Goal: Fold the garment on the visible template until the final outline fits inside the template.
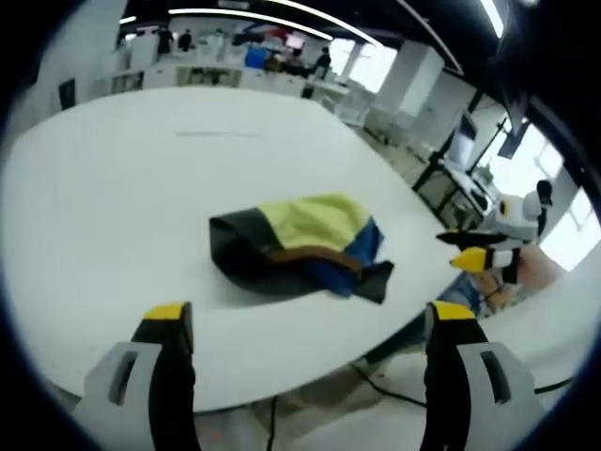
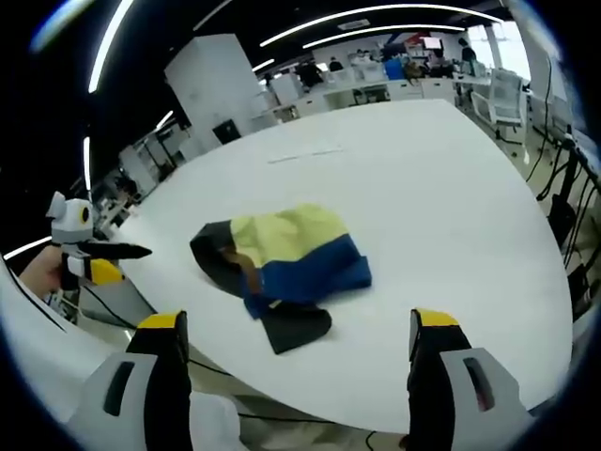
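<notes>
left gripper (image 1: 305, 319): jaws nearest the lens in the left gripper view, yellow-tipped, spread wide, holding nothing, hovering off the near edge of the table. also seen at the left of the right gripper view (image 2: 108, 258), held in a hand, well apart from the cloth.

right gripper (image 2: 296, 329): jaws likewise spread, empty, short of the table edge. seen from the side in the left gripper view (image 1: 479, 252); from that angle the tips look close, so the open reading rests on its own view.

garment (image 1: 299, 246): crumpled heap in yellow, blue, black with a brown band, lying near the middle of the white table (image 1: 122, 207), closer to the near edge. in the right gripper view (image 2: 277, 258) a black flap trails toward the camera.

template: a faint line on the tabletop (image 2: 302, 155) beyond the garment may be its marking; too faint to tell. the garment does not lie on it.

step in hand, as judged: the start; no fold made, cloth bunched, neither gripper touching it.

next move calls for: both grippers reaching in, each pinching a separate edge or corner, lifting and spreading the cloth flat before folding.

in the way: nothing on the table between the grippers and the garment. cables (image 1: 394, 390) hang below the near edge. desks, chairs and people stand well behind.
</notes>
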